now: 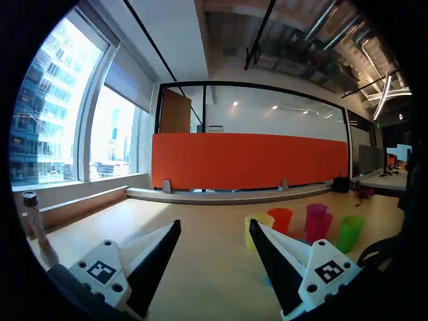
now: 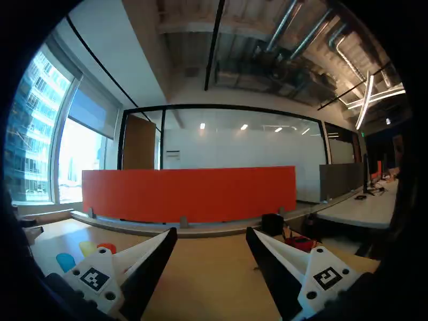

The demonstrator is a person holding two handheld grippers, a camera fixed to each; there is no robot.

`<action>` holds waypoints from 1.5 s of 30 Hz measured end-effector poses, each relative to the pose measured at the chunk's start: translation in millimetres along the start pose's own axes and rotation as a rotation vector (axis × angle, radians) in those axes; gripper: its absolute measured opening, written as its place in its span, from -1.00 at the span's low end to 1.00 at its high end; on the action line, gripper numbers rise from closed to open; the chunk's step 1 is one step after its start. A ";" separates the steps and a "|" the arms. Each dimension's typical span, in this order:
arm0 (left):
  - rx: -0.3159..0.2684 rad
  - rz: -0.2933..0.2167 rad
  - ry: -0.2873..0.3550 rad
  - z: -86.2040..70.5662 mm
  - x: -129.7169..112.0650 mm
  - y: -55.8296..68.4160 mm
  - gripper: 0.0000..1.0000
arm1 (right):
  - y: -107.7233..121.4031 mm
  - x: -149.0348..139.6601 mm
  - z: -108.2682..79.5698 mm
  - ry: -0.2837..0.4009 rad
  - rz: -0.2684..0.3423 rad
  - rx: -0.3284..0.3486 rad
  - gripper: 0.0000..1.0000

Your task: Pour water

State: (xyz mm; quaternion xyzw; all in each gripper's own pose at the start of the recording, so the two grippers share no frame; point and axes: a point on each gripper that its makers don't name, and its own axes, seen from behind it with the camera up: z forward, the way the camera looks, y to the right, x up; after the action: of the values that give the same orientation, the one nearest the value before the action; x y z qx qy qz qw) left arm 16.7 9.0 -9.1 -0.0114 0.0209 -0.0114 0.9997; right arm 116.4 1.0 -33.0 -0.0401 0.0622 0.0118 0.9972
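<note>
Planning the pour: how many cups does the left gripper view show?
5: yellow cup, orange cup, magenta cup and green cup clustered right of centre; blue cup mostly behind a finger. Magenta may be two.

a pale wooden table (image 1: 208, 251) carries four plastic cups standing close together on its right half: a yellow cup (image 1: 254, 230), a red cup (image 1: 281, 218), a magenta cup (image 1: 318, 222) and a green cup (image 1: 350, 232). a capped bottle (image 1: 36, 224) stands well apart at the left edge (dimly seen). an orange partition (image 1: 246, 160) lines the far edge.
</note>
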 end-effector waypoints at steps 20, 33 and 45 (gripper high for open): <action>0.002 0.017 -0.039 5.9 -15.1 -2.9 0.91 | 6.4 -2.7 -3.3 -0.004 0.000 -0.010 0.99; 0.001 0.021 -0.041 6.8 -16.1 -3.7 0.91 | 5.9 -0.9 -4.8 0.001 -0.008 -0.004 1.00; 0.002 0.021 -0.041 6.4 -15.7 -3.9 0.91 | 4.1 -10.9 -2.9 0.005 -0.007 0.025 0.99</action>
State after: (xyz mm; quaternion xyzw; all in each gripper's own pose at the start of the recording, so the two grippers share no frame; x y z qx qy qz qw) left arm 1.2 5.7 -1.9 -0.0107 0.0003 -0.0005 0.9999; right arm 105.2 4.6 -34.9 -0.0277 0.0645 0.0072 0.9975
